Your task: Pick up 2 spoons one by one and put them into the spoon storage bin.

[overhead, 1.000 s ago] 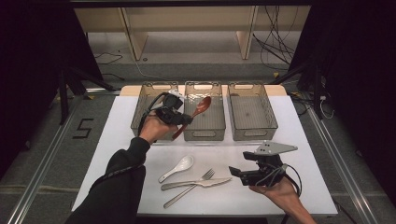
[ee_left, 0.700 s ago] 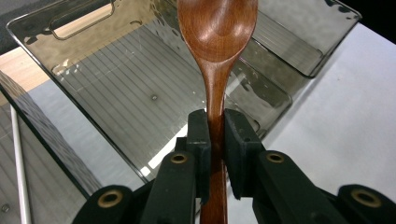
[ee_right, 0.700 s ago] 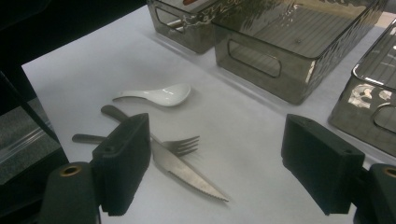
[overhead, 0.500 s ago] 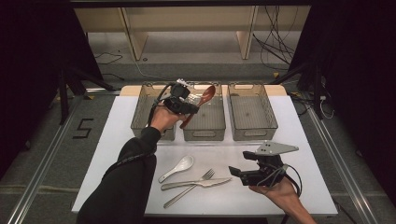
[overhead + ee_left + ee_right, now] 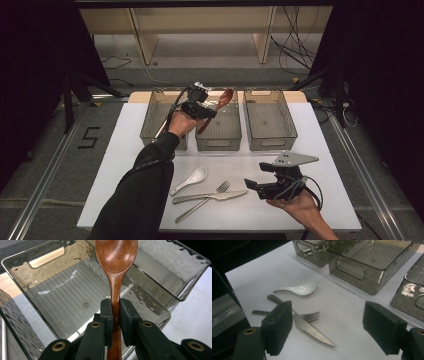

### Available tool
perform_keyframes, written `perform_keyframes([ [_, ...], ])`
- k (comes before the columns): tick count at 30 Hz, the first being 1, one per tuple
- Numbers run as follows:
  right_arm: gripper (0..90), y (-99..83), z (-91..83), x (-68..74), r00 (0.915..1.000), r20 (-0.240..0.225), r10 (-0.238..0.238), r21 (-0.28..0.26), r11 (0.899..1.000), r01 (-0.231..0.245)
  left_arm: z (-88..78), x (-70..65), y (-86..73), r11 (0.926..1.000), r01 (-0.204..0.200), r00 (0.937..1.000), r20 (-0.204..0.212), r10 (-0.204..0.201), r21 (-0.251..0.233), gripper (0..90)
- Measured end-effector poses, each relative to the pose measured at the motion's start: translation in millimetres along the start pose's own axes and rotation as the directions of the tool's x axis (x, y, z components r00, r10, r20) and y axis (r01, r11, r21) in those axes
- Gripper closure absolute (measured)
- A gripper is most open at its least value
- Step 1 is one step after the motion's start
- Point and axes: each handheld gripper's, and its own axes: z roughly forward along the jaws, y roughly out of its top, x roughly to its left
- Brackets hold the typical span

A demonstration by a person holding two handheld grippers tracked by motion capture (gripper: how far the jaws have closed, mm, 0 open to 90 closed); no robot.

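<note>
Since a second ago the left claw point(image 5: 209, 113), clamped on the wooden spoon point(image 5: 218, 106), has carried it right, over the middle bin point(image 5: 220, 135). Its own view shows pads pinching the handle point(image 5: 115, 315); the right claw point(image 5: 328, 330) gapes near the knife point(image 5: 312, 331). A floor mark reads "5" point(image 5: 90, 137)

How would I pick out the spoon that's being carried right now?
Look to the far side of the white table, where three clear bins stand in a row. Above the middle bin, the left gripper holds a spoon by its handle. It is dark brown wood; the spoon lying on the table is white.
</note>
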Motion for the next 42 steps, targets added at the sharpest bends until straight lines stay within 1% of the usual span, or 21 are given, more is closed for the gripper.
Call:
perform_keyframes([
  [6,25.1,0.0,0.2,0.4,1.0000,-0.003,0.000,0.003,1.000,0.000,7.2,3.1,-2.0,0.9998,0.019,0.9997,-0.013,-0.019,-0.008,80.4],
  [8,25.1,-0.2,0.7,0.5,1.0000,-0.003,-0.001,0.003,1.000,0.001,10.0,4.5,-3.2,0.9993,0.032,0.9993,-0.020,-0.033,-0.016,80.1],
  [10,25.1,-0.2,0.4,0.9,1.0000,-0.003,-0.002,0.004,1.000,0.002,12.5,5.3,-4.2,0.9987,0.045,0.9982,-0.039,-0.046,-0.022,78.7],
  [11,25.1,-0.1,0.4,0.8,1.0000,-0.004,-0.002,0.003,1.000,0.002,13.5,5.7,-4.2,0.9984,0.053,0.9977,-0.041,-0.054,-0.018,72.4],
  [12,25.1,-0.2,0.7,0.7,1.0000,-0.004,-0.001,0.004,1.000,0.001,14.2,5.7,-4.4,0.9983,0.057,0.9978,-0.034,-0.058,-0.010,64.9],
  [13,25.1,-0.3,0.7,0.6,1.0000,-0.004,-0.001,0.006,1.000,0.001,14.0,5.2,-5.1,0.9983,0.057,0.9981,-0.024,-0.057,-0.008,61.0],
  [15,25.1,-0.4,0.5,0.5,1.0000,-0.003,-0.001,0.003,1.000,0.001,11.3,4.1,-5.8,0.9985,0.055,0.9984,-0.016,-0.055,-0.009,56.6],
  [17,25.1,-0.3,0.6,0.0,1.0000,-0.004,0.001,0.004,1.000,-0.001,7.8,2.6,-6.4,0.9986,0.053,0.9986,-0.010,-0.053,0.006,48.3],
  [19,25.1,-0.5,0.8,0.3,1.0000,-0.002,0.001,0.005,1.000,-0.001,1.8,1.3,-8.3,0.9991,0.037,0.9993,-0.001,-0.037,0.018,40.3],
  [20,25.1,-0.5,0.7,0.5,1.0000,-0.002,0.002,0.004,1.000,-0.002,-2.4,0.5,-9.7,0.9992,0.036,0.9993,0.005,-0.036,0.019,37.8],
  [22,25.1,-0.2,0.7,0.6,1.0000,-0.002,0.003,0.003,1.000,-0.003,-12.3,-1.6,-13.8,0.9994,0.034,0.9991,0.026,-0.034,0.005,35.3],
  [24,25.1,-0.4,0.8,0.5,1.0000,0.000,0.002,0.004,1.000,-0.002,-21.9,-5.1,-20.1,0.9997,0.024,0.9988,0.042,-0.024,-0.005,32.7],
  [26,25.1,-0.2,0.7,0.1,1.0000,0.001,0.003,0.004,1.000,-0.003,-31.7,-8.6,-28.7,1.0000,0.003,0.9988,0.049,-0.002,-0.006,29.7],
  [29,25.1,-0.3,0.6,0.0,1.0000,0.005,0.001,0.002,1.000,-0.001,-41.9,-14.3,-44.8,1.0000,-0.002,0.9980,0.064,0.002,-0.003,25.6],
  [33,25.1,-0.2,0.6,-0.2,0.9999,0.010,0.006,-0.002,1.000,-0.006,-48.0,-19.5,-67.4,0.9987,-0.041,0.9979,0.051,0.039,0.032,22.3],
  [36,25.1,-0.3,-0.1,-0.7,0.9998,0.014,0.010,-0.005,1.000,-0.010,-53.2,-19.2,-81.5,0.9986,-0.044,0.9979,0.048,0.042,0.029,21.8],
  [37,25.1,-0.2,-0.2,-1.0,0.9998,0.015,0.011,-0.007,1.000,-0.011,-53.9,-19.1,-84.4,0.9980,-0.048,0.9982,0.039,0.046,0.042,21.8],
  [38,25.1,-0.2,-0.2,-0.9,0.9998,0.015,0.010,-0.010,1.000,-0.010,-55.3,-19.0,-87.4,0.9976,-0.055,0.9983,0.023,0.054,0.043,21.2],
  [39,25.1,-0.2,-0.6,-0.7,0.9998,0.016,0.011,-0.008,1.000,-0.010,-57.5,-18.6,-90.5,0.9975,-0.056,0.9983,0.018,0.056,0.042,21.1],
  [40,25.1,-0.3,-0.7,-0.6,0.9998,0.016,0.009,-0.010,1.000,-0.009,-58.8,-18.9,-93.8,0.9979,-0.048,0.9986,0.023,0.047,0.043,21.1],
  [42,25.1,-0.2,-1.0,-0.7,0.9998,0.015,0.010,-0.012,1.000,-0.010,-60.4,-20.6,-99.8,0.9959,-0.062,0.9978,0.026,0.061,0.066,20.9],
])
